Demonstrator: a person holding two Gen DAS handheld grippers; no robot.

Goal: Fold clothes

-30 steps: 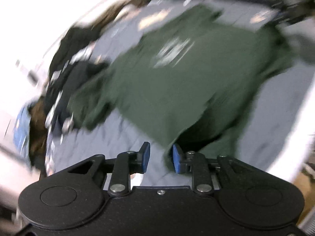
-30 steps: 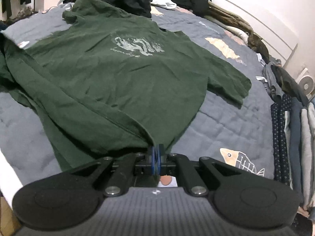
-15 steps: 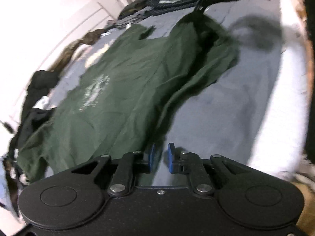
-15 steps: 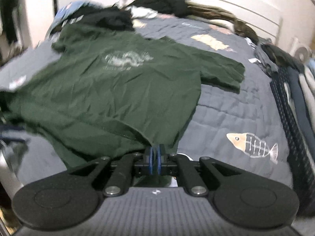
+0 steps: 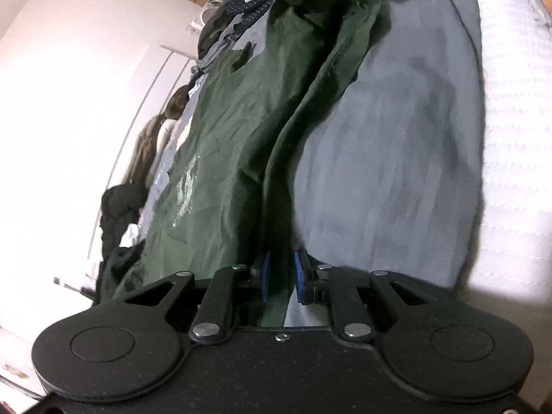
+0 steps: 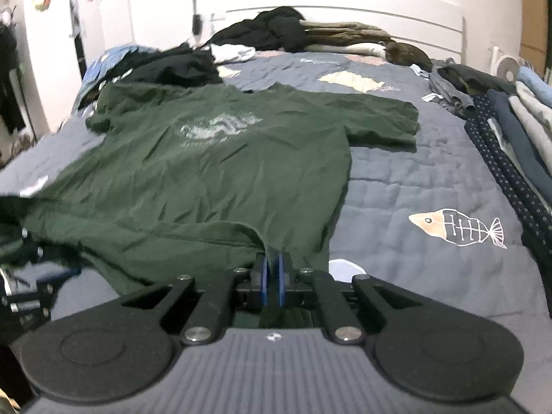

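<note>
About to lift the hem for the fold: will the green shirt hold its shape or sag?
Likely sag: the shirt is thin, creased cloth, drooping between the right tool and left tool. Probably light. It may drag on the quilt.

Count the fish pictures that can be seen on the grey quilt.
2. One outlined fish picture lies right of the green T-shirt; a paler one lies beyond its sleeve. The T-shirt and piled clothes may hide more.

Left gripper [image 5: 280,281] fingers [image 5: 265,276] straddle green shirt [image 5: 241,145] hem
</note>
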